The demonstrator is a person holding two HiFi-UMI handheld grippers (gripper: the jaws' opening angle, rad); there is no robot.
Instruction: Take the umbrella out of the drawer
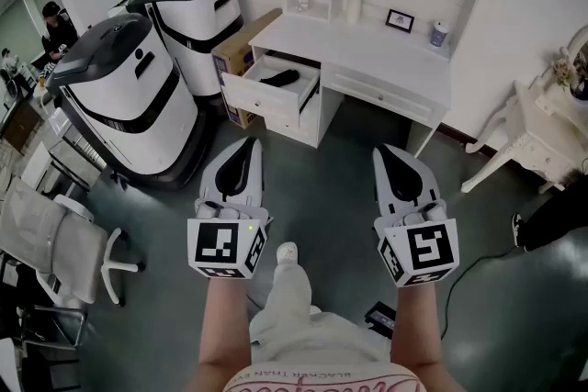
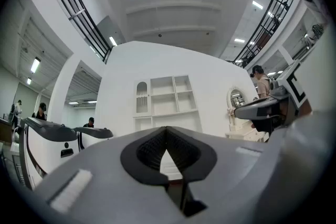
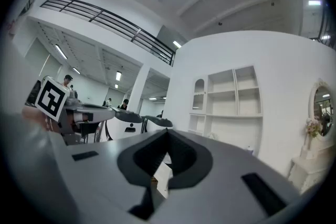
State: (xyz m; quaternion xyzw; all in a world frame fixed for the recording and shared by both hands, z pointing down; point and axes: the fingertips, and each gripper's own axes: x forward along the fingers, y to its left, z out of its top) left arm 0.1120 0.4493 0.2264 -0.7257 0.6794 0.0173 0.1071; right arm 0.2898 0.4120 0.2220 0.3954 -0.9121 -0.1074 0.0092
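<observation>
A black folded umbrella lies in the open top drawer at the left end of a white desk, seen from above in the head view. My left gripper and right gripper are held side by side over the grey floor, well short of the desk, both pointing at it. Both are shut with nothing between the jaws. In the left gripper view the left gripper has its tips meeting in front of the white shelf unit. The right gripper looks the same in its own view.
Two large white and black machines stand left of the desk, with a cardboard box between them and the drawer. An office chair is at the lower left, a small white table at the right. People stand at the far left.
</observation>
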